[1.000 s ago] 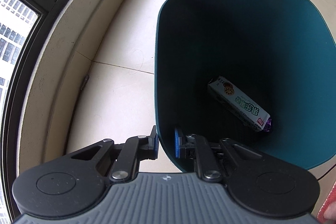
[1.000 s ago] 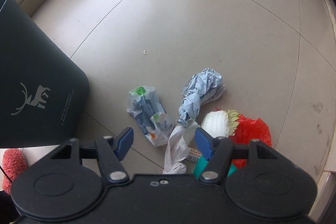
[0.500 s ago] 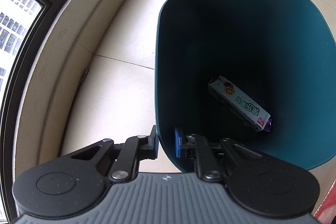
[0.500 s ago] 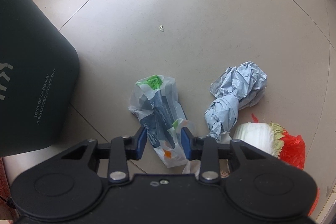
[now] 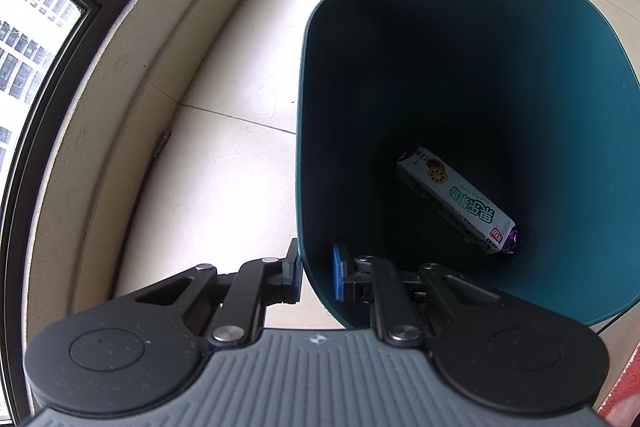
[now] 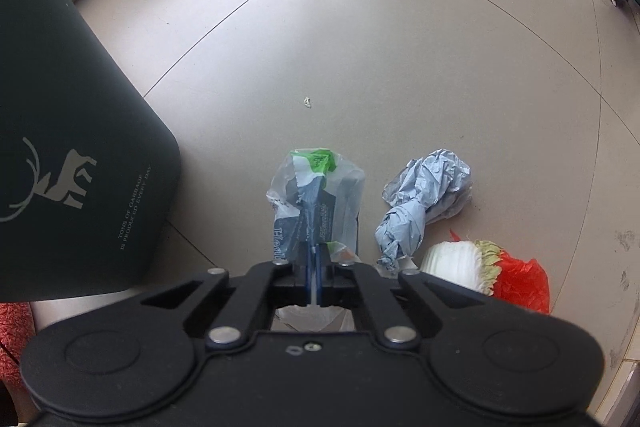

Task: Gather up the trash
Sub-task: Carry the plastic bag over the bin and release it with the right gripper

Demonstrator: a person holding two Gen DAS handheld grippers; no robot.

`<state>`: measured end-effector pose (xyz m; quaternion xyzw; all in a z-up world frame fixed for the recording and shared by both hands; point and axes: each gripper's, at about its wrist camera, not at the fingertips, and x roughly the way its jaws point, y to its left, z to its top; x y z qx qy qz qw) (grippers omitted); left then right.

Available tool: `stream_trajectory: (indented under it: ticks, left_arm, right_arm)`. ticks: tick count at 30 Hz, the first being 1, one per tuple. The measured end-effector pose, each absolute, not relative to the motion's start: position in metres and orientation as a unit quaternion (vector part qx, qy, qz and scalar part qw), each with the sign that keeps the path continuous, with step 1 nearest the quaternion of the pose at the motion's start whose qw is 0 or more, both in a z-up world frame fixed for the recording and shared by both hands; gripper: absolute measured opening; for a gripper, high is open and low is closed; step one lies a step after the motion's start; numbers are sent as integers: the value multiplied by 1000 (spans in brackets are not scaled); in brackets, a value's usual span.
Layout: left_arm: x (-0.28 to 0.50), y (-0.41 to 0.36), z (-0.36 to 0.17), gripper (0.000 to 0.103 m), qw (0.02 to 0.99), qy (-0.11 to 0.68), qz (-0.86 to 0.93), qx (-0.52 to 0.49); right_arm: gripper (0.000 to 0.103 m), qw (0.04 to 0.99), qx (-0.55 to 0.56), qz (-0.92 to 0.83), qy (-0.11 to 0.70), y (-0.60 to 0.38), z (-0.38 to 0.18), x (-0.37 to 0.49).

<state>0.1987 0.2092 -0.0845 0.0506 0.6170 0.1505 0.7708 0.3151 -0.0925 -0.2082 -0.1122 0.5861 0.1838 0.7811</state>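
Right gripper [image 6: 313,269] just snapped closed, pinching crumpled clear plastic bag with green-and-blue print [image 6: 316,199] (on floor beside bin). Left gripper [image 5: 316,269] clamped on dark teal bin [image 5: 580,75] rim. Lift-and-drop looked next.

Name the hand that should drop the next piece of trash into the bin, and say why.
Right. The right gripper is shut on the clear plastic bag, while the left gripper clamps the bin rim.

Matt plastic bin [image 5: 580,75], glossy wrapper [image 5: 456,201] inside — thin crinkled plastic bag [image 6: 316,199], smooth tiles [image 6: 360,47].
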Motion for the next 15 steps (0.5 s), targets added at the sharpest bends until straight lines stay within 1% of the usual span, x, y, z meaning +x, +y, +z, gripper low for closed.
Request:
stream_trajectory:
  ticks: [10,15]
  left_arm:
    - [198,218,-83,13,775,615,146,29]
    - [197,226,-80,13,778,612,141,7]
  right_arm:
    - [1,825,-66,261,498,-63,-46,282]
    - [1,824,-63,310,471,-32,1,266]
